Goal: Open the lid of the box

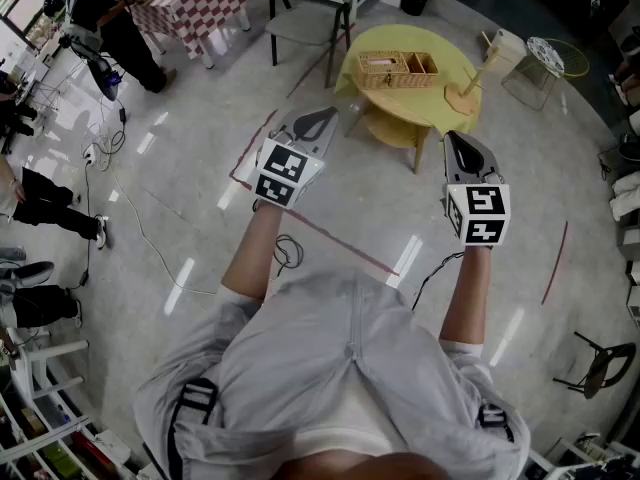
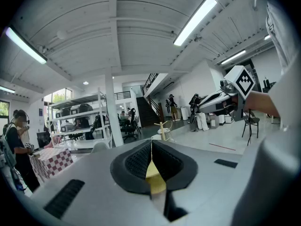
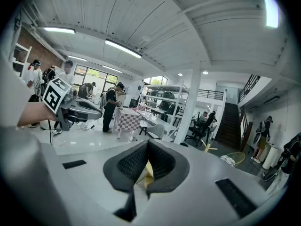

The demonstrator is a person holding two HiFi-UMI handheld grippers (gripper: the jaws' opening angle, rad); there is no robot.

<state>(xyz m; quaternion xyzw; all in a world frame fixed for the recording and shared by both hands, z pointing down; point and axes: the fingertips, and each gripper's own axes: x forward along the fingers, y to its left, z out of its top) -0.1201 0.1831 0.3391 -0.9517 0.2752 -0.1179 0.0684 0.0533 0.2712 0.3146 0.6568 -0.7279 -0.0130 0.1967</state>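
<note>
A wicker box (image 1: 396, 69) sits on a round yellow table (image 1: 420, 103) ahead of me, with its lid down over the left part. A wooden stand (image 1: 466, 90) rises at the table's right edge. My left gripper (image 1: 318, 119) is held in the air short of the table's left side, jaws shut with nothing between them; its own view shows the pads (image 2: 141, 161) meeting. My right gripper (image 1: 461, 140) hovers near the table's right front, also shut and empty (image 3: 147, 149). Both grippers are well apart from the box.
A grey chair (image 1: 312, 18) and a checkered table (image 1: 190, 3) stand at the back left. People stand at the left edge, with cables (image 1: 130, 218) on the floor. A red tape line (image 1: 330, 233) crosses the floor. A black chair (image 1: 600, 363) stands at the lower right.
</note>
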